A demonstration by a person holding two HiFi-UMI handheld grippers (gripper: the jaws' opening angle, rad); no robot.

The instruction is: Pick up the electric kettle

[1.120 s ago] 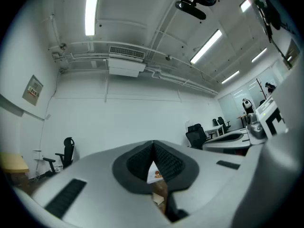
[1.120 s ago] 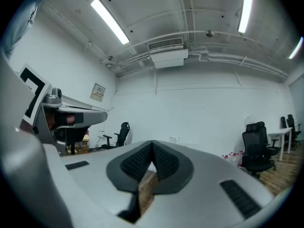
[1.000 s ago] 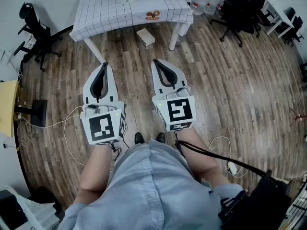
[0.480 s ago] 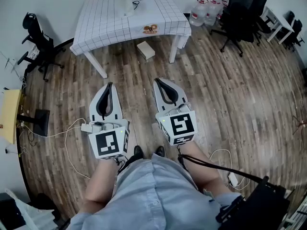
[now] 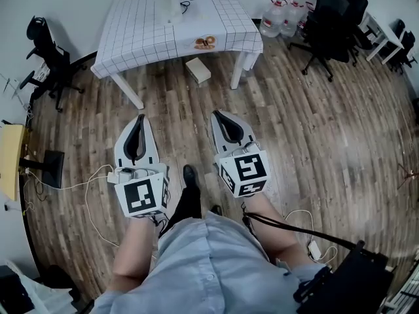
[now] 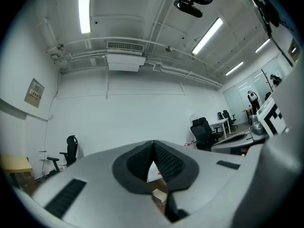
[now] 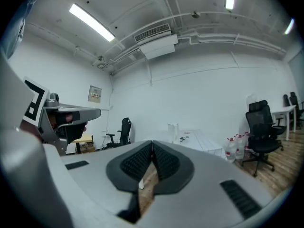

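Grippers: my left gripper [image 5: 139,119] and right gripper [image 5: 218,114] both have their pads pressed together with nothing between them. I hold them level, side by side, over the wooden floor [image 5: 314,123].
Kettle: the electric kettle [image 5: 173,9], as I read the pale upright shape, stands on the far part of the checked table [image 5: 137,31], well apart from both grippers.
Floor: a white cable [image 5: 91,175] loops near the left gripper, and a cardboard box [image 5: 198,69] lies under the table's near edge.
Risk, jaws: if I arrive with the pads closed like this, I would nudge or tip the kettle instead of gripping it.
Risk, footing: I could catch the cable or the box on the way and jolt both grippers.
Risk, reach: the kettle sits far back, so leaning in could sweep the brown round item [image 5: 205,42] off the near edge.
Change: against a second ago, one shoe [image 5: 189,174] has stepped forward between the grippers. Both grippers sit lower in the head view, and more of the table shows. The jaws are closed as before.
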